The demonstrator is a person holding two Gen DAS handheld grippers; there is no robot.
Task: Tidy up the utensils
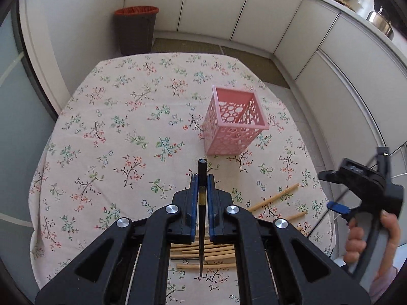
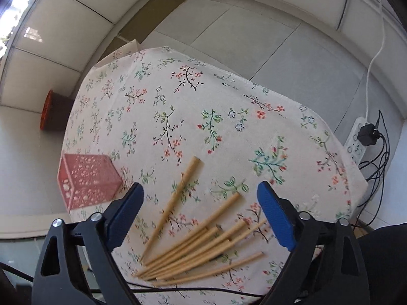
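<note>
Left gripper (image 1: 202,181) is clamped tight on a black chopstick (image 1: 202,218), pinched between the blue pads, the stick running straight along the fingers with its blunt end poking out past the tips and its thin point trailing back toward the camera. It hangs above the floral cloth (image 1: 114,127), clear of the table. Just ahead and a touch to the right stands the pink basket (image 1: 235,122), upright, square, punched with round holes; I can't tell whether anything lies inside.

Over on the right, a hand (image 1: 371,239) grips the other tool. The right gripper (image 2: 201,218) is spread wide, nothing between its blue pads (image 2: 276,216), pointing steeply down over the pile of bamboo chopsticks (image 2: 201,251). Those lie fanned on the cloth near its front edge, thin ends bunched together at lower left, one stick (image 2: 175,203) lying a little apart to the left of the rest. From this side the basket sits well off to the left, near the cloth's edge. A brown bin (image 1: 136,30) stands on the floor beyond the table.
</note>
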